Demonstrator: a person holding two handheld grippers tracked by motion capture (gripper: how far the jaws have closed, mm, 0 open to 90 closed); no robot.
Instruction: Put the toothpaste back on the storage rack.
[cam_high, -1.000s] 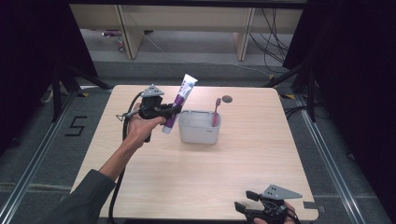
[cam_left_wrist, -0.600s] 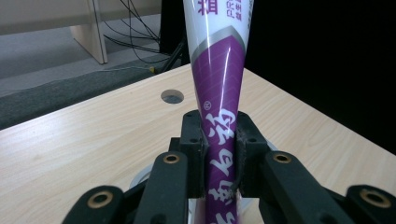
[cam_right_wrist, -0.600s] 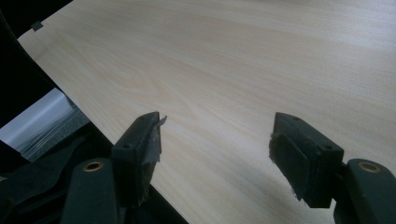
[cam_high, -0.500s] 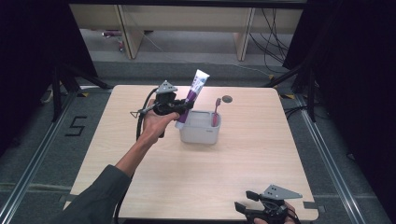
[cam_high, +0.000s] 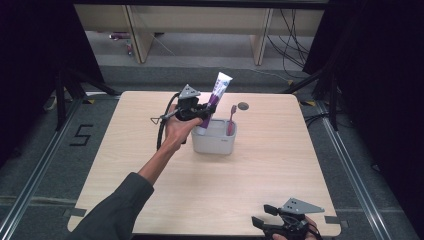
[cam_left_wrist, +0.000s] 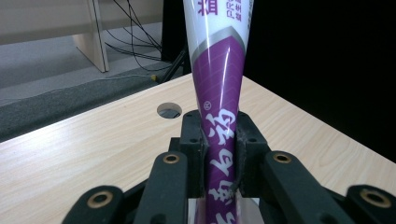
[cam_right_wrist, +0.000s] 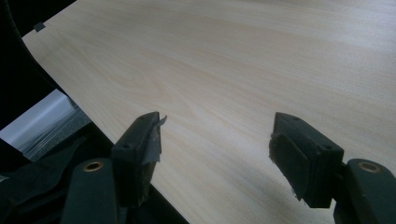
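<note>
My left gripper (cam_high: 204, 111) is shut on a purple and white toothpaste tube (cam_high: 216, 94), held almost upright over the left end of a grey tub (cam_high: 215, 142). The tube's lower end dips toward the tub's inside. In the left gripper view the tube (cam_left_wrist: 219, 93) is pinched between both jaws of that gripper (cam_left_wrist: 219, 154). A pink toothbrush (cam_high: 231, 120) stands in the tub's right end. My right gripper (cam_high: 262, 220) rests at the table's front right edge, open, and in the right gripper view the gripper (cam_right_wrist: 217, 149) has bare wood between its jaws.
The wooden table (cam_high: 150, 180) has a round cable hole (cam_high: 243, 106) behind the tub, also seen as the cable hole (cam_left_wrist: 169, 110). Shelving legs and loose cables lie on the floor beyond the far edge. Dark curtains flank both sides.
My left gripper has carried the toothpaste tube rightward and further back, from left of the tub to over its left end, and the tube has stood up straighter. The right gripper has stayed put.
</note>
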